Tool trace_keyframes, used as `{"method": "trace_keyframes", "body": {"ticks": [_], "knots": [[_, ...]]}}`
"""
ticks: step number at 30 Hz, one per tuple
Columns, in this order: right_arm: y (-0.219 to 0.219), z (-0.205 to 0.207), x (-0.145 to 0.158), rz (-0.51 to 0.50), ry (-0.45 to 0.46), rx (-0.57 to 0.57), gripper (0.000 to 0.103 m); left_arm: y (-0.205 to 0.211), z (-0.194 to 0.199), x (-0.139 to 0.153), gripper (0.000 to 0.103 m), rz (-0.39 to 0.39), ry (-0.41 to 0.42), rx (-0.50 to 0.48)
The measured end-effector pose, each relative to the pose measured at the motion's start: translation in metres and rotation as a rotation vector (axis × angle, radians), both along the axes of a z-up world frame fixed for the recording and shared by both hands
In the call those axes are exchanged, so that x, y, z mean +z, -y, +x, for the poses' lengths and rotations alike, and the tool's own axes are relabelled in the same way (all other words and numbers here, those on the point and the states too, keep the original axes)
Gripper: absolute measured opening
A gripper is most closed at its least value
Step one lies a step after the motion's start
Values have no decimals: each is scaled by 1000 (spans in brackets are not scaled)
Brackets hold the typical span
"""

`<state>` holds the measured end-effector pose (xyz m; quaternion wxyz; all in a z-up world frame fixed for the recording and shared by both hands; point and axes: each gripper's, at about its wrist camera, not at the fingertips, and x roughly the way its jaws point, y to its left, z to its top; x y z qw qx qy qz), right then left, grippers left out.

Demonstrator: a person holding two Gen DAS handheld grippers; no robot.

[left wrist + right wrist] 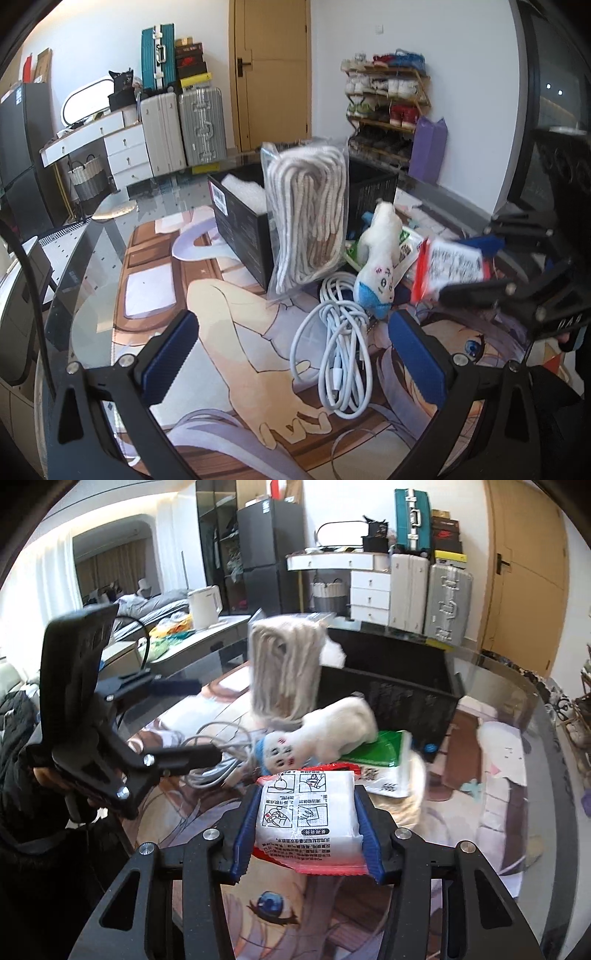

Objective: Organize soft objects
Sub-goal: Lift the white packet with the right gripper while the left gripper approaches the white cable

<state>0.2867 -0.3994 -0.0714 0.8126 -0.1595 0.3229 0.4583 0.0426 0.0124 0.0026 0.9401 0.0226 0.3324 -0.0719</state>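
Observation:
My right gripper (308,790) is shut on a red-and-white printed packet (306,812), held a little above the table. In the left wrist view the same packet (454,266) shows at the right, between the right gripper's fingers. My left gripper (293,354) stands open over a coiled white cable (340,350), with nothing between its blue pads (170,354). A white plush toy with a blue end (380,262) lies beyond the cable. A bagged coil of pale rope (306,214) leans upright against a black box (240,221).
A green-and-white tissue pack (380,753) lies under the plush by the black box (391,686). The glass table (92,266) carries a printed mat, and its curved edge runs on the left. Suitcases, drawers and a shoe rack stand behind.

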Motion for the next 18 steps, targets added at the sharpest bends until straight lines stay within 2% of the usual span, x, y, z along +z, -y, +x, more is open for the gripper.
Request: {"method": "trace_keyframes", "body": {"ticks": [6,12,14,16,18], "knots": [[6,6,5,2,13,-32,50,5,8,-4,103,20,-60,-22],[9,9,8,9,18,-45,50,7,10,-6,102,30,-83,-28],[9,10,8,13,17,-47,50,11,10,-8,97,50,-87,-31],[10,10,8,14,16,-50,50,14,11,-10,87,74,-100,-35],[10,10,8,16,17,-52,50,18,11,-11,84,94,-103,-44]]}}
